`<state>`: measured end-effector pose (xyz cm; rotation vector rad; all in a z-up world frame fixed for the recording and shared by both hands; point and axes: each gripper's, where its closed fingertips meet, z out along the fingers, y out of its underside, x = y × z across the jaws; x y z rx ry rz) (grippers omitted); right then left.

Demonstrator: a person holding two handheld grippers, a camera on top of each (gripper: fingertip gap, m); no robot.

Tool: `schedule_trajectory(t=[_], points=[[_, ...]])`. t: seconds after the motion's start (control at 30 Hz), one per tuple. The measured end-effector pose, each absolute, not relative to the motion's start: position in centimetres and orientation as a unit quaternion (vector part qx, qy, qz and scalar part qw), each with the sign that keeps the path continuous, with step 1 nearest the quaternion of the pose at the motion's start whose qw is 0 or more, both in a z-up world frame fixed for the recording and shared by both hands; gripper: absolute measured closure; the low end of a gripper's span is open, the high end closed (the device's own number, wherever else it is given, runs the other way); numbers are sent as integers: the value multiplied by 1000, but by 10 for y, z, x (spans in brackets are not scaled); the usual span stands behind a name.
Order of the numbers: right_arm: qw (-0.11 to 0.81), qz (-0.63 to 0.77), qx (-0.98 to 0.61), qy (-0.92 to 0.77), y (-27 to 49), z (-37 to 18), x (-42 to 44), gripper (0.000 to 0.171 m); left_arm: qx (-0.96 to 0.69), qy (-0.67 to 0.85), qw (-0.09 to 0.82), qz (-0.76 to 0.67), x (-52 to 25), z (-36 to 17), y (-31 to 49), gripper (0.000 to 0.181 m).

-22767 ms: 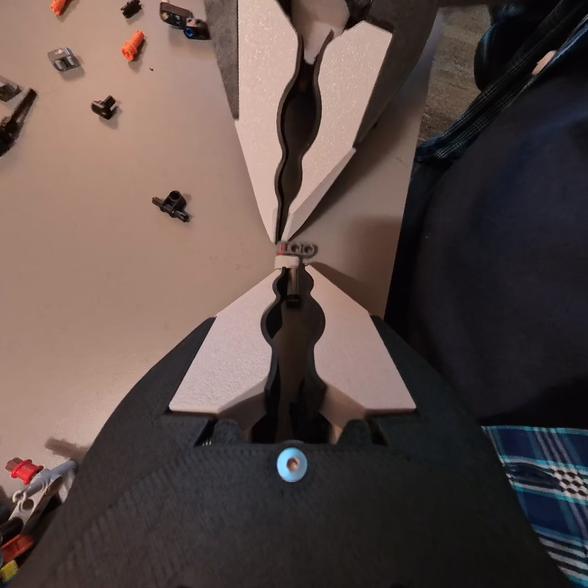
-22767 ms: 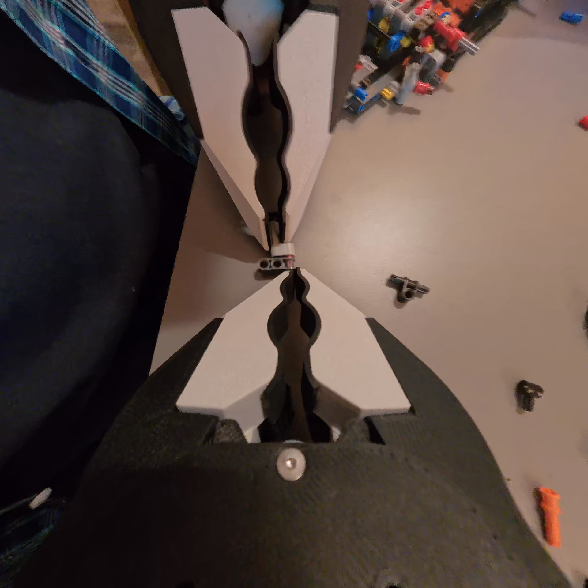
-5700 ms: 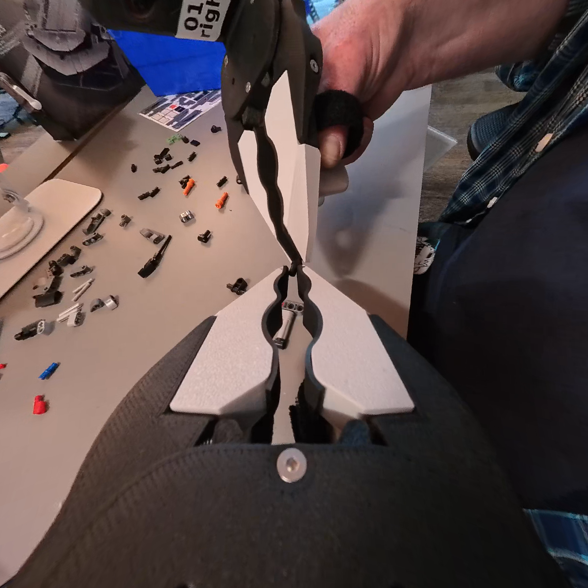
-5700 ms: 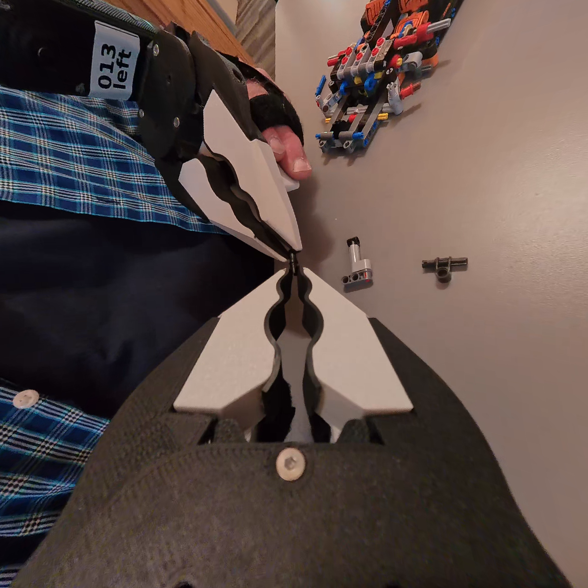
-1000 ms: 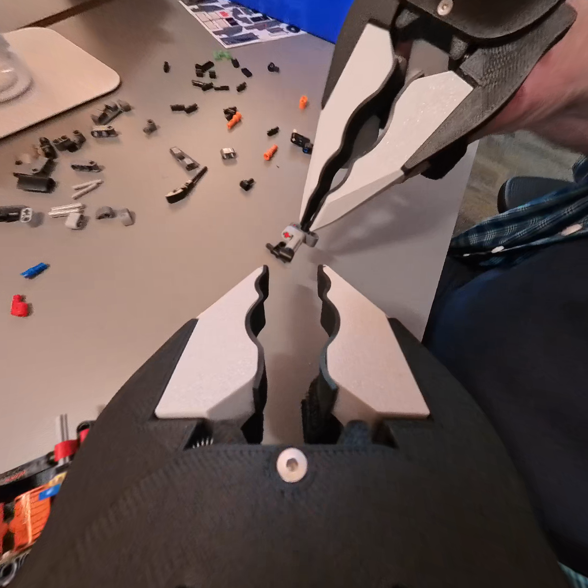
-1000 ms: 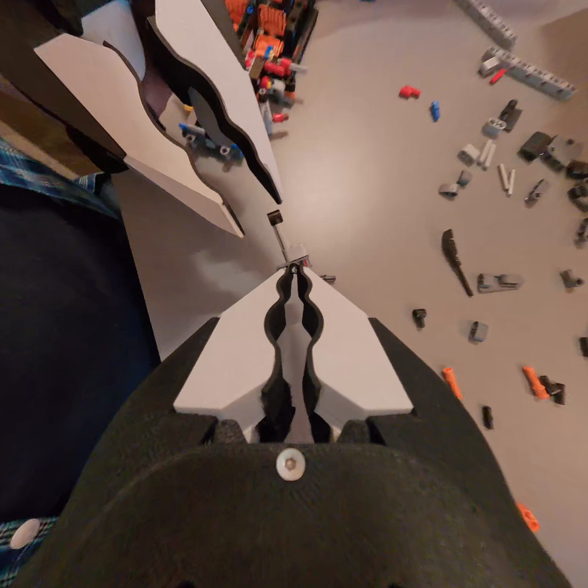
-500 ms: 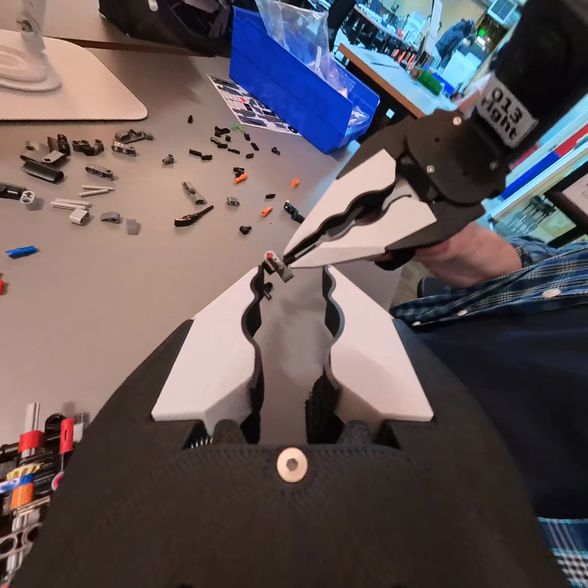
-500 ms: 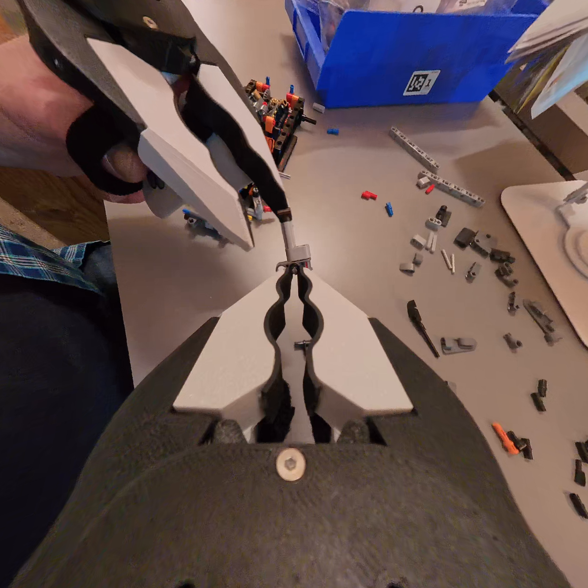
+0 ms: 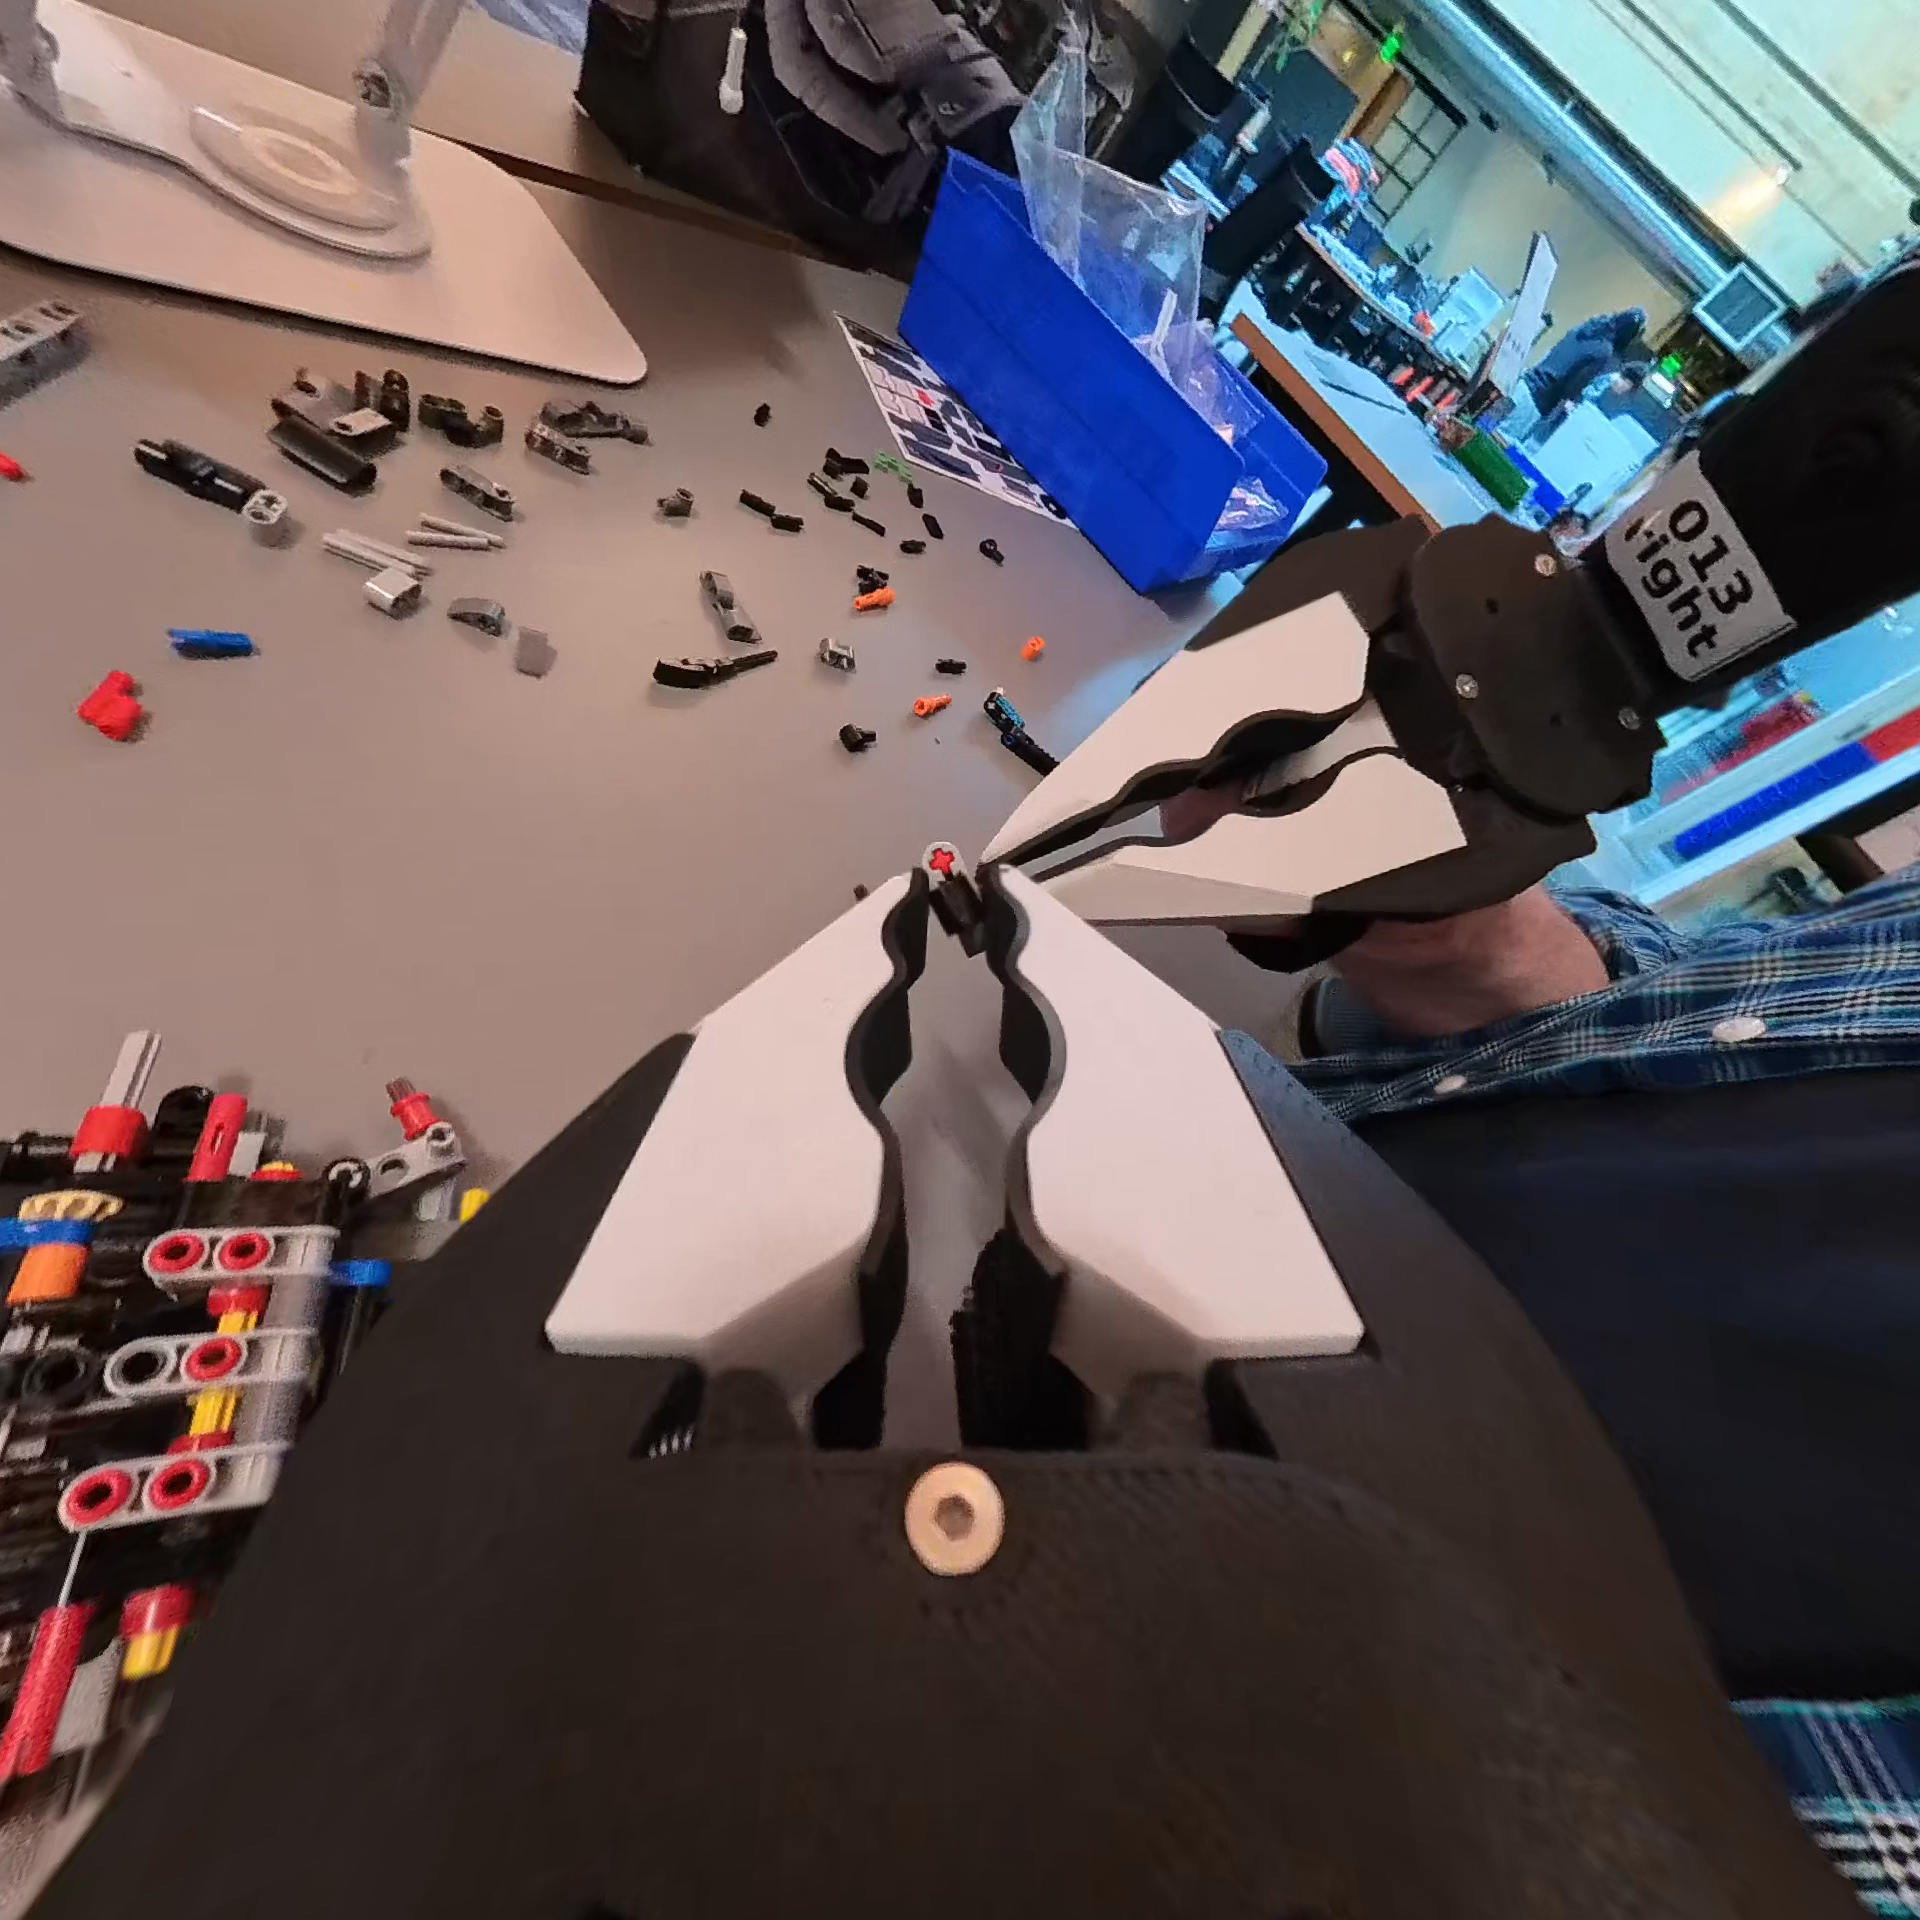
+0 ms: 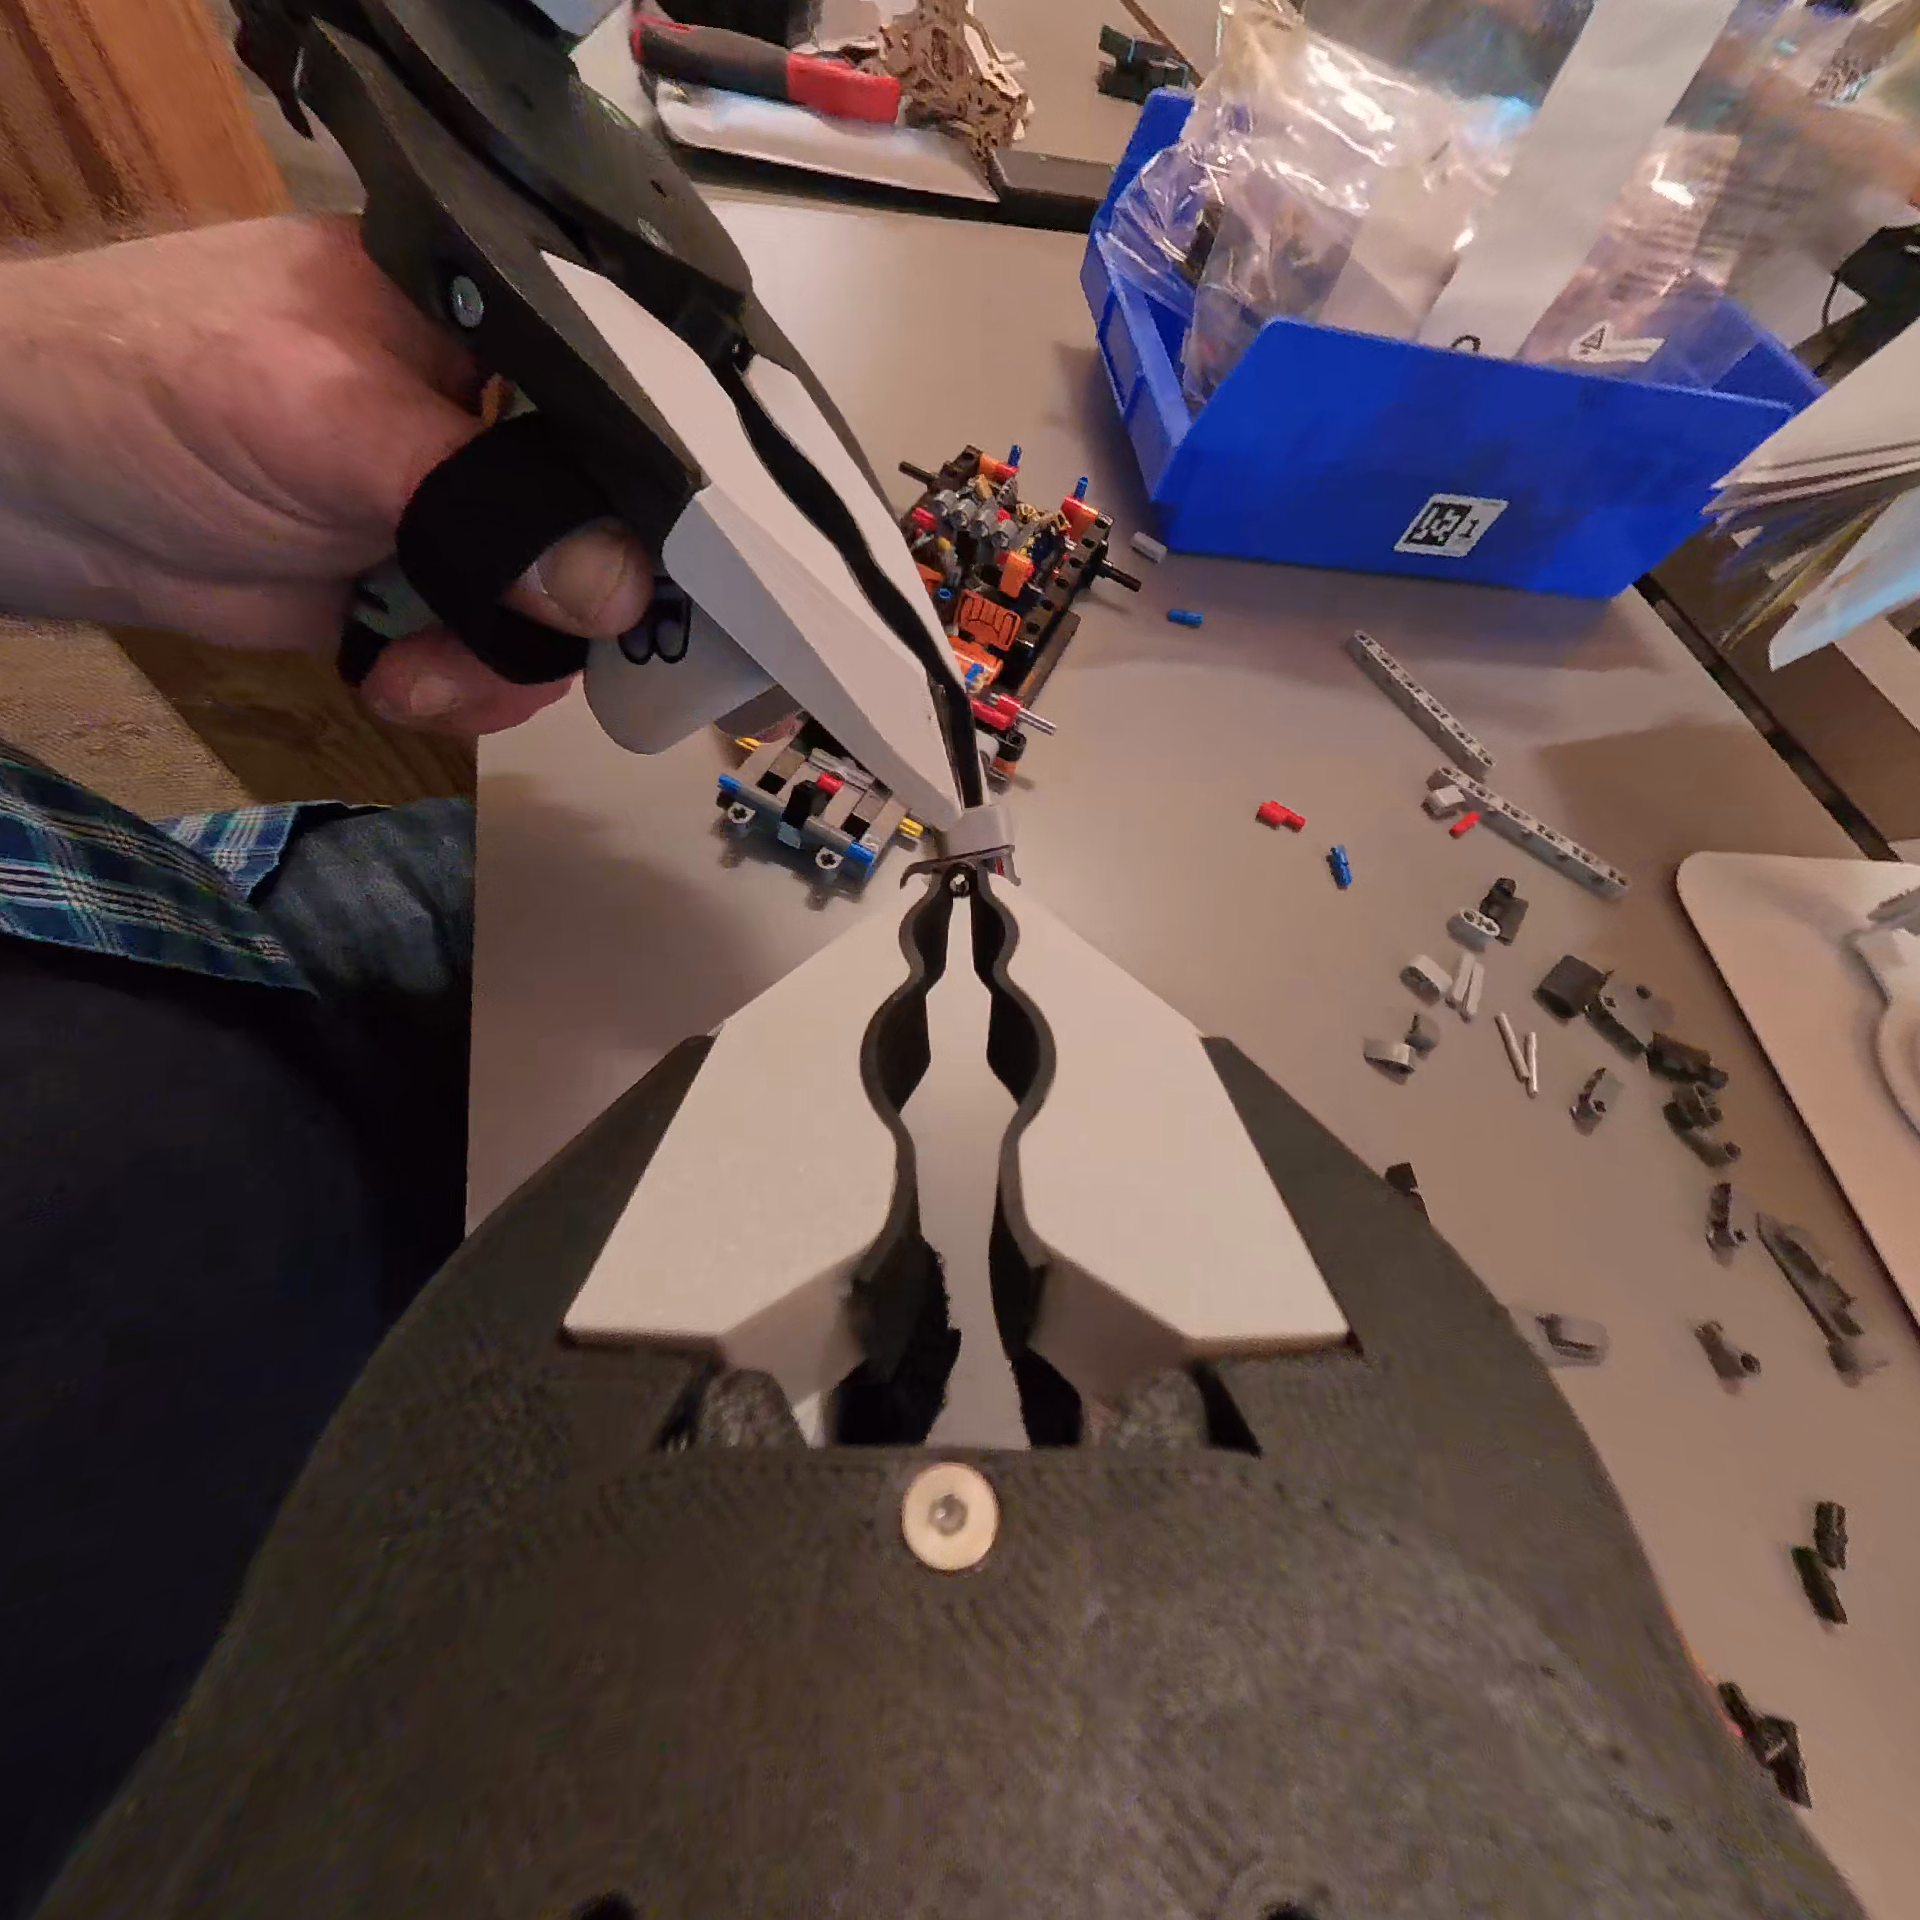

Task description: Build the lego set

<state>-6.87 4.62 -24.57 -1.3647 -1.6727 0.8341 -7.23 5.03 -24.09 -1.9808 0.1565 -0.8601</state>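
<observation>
Compared with the frames a second ago, we are seeing the left gripper (image 9: 954,902) now pressed in on the small grey-and-black sub-assembly (image 9: 948,883), where its fingers were spread wide and standing short of it; both grippers are also lifted clear of the grey table (image 9: 436,831).

At this moment both tools are pinching the same piece at frame centre. In the left wrist view, the left fingers are clamping its black end while a grey connector with a red cross-axle end is showing above the tips. The right gripper (image 10: 961,881) is nipping the other end, its tips nearly together.

Risk, as we judge it: the piece is tiny and held only at the extreme fingertips — any twist or uneven push between the two tools could pop it free, or pull the joint apart, sending it among the loose parts (image 9: 717,623) scattered across the table.

The right wrist view is showing what the left cannot: the part-built model (image 10: 997,582) in full at upper centre, a smaller sub-module (image 10: 810,816) just beyond the fingertips, and the hand (image 10: 208,457) working the left tool. The left wrist view alone is revealing the red axle end, and the sticker sheet (image 9: 935,426) beside the blue bin (image 9: 1081,416) — upper right.
</observation>
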Motion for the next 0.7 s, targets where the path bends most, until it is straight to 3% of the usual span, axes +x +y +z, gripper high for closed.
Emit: schedule_trajectory(t=[0.7], points=[[443,324,-542,-636,74,-243,-60,164,-816,80,463,-337,-67,-236,73,175]])
